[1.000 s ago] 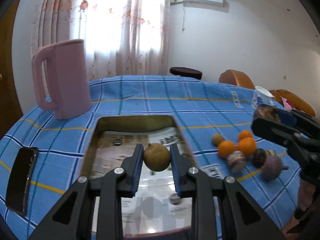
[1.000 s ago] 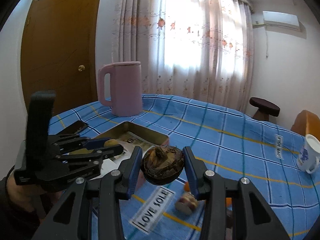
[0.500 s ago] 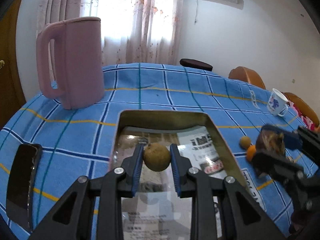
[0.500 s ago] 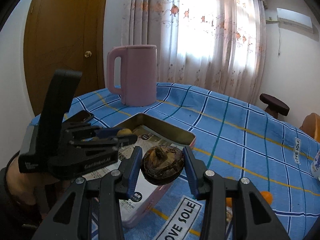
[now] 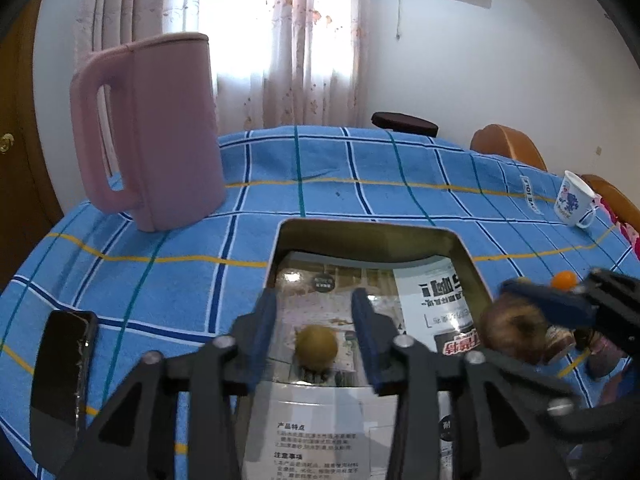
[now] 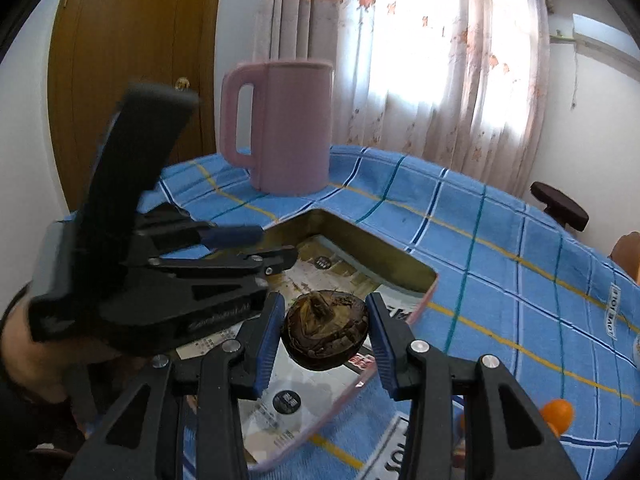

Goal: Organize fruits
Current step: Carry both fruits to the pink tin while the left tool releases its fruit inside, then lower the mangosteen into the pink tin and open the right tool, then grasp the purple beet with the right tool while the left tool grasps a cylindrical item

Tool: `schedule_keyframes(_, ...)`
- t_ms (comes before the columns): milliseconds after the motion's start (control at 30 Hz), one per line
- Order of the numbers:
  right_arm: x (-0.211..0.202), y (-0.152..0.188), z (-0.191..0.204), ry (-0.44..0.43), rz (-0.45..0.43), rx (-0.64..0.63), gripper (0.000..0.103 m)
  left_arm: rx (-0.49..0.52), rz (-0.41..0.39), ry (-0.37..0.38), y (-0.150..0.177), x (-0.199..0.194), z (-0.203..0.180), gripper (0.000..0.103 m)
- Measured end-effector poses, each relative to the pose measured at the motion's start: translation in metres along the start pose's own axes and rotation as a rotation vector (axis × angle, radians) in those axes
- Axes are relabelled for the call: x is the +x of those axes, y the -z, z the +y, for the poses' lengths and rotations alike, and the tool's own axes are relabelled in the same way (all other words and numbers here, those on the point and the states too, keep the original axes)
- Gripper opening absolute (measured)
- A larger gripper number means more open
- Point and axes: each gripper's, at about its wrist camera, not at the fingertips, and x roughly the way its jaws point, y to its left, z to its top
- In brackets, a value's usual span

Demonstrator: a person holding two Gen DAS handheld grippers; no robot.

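Note:
In the left wrist view my left gripper (image 5: 315, 296) hangs over the metal tray (image 5: 372, 236). Its jaws are opening, and a round tan fruit (image 5: 316, 346) lies below them on the tray's paper lining with a gap on each side. My right gripper (image 6: 324, 300) is shut on a dark brown fruit with a stem cap (image 6: 324, 330), held above the tray's near right edge (image 6: 404, 264). The left wrist view shows that dark fruit (image 5: 512, 328) at the tray's right rim. In the right wrist view the left gripper (image 6: 276, 244) is on the left, held by a hand.
A tall pink jug (image 5: 156, 132) stands behind the tray on the blue checked cloth. A black phone (image 5: 60, 372) lies at the left edge. A white mug (image 5: 572, 200) sits far right. Small oranges (image 6: 556, 412) and other fruits lie right of the tray. Chairs and a stool stand beyond the table.
The left jaws have parted and let the tan fruit drop onto the tray's lining. Both grippers moved in over the tray; the right one still carries the dark fruit.

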Motion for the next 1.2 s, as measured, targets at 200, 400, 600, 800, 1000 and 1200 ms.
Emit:
schedule_keyframes(200,0.006,0.002,-0.006,0.010,0.012,0.042,0.065,-0.028,-0.017,-0.013,0.001,-0.012,0.009,0.059)
schedule_keyframes(400,-0.026,0.010,-0.008,0.042,-0.022,0.035,0.073,-0.036,-0.136,-0.019,0.007,-0.052,0.000,0.096)
schedule_keyframes(600,-0.095,0.049,-0.031,0.200,-0.100,0.021,0.078,-0.001,-0.190,0.044,0.023,-0.081,-0.035,0.099)
schedule_keyframes(800,-0.141,0.107,-0.069,0.371,-0.087,0.106,0.081,0.044,-0.187,0.133,0.038,-0.089,-0.083,0.102)
schedule_keyframes(1000,-0.135,0.133,-0.090,0.383,-0.038,0.180,0.082,0.127,-0.149,0.167,0.048,-0.087,-0.127,0.102)
schedule_keyframes(1200,-0.118,0.136,-0.098,0.342,0.014,0.203,0.082,0.156,-0.110,0.170,0.052,-0.077,-0.145,0.102)
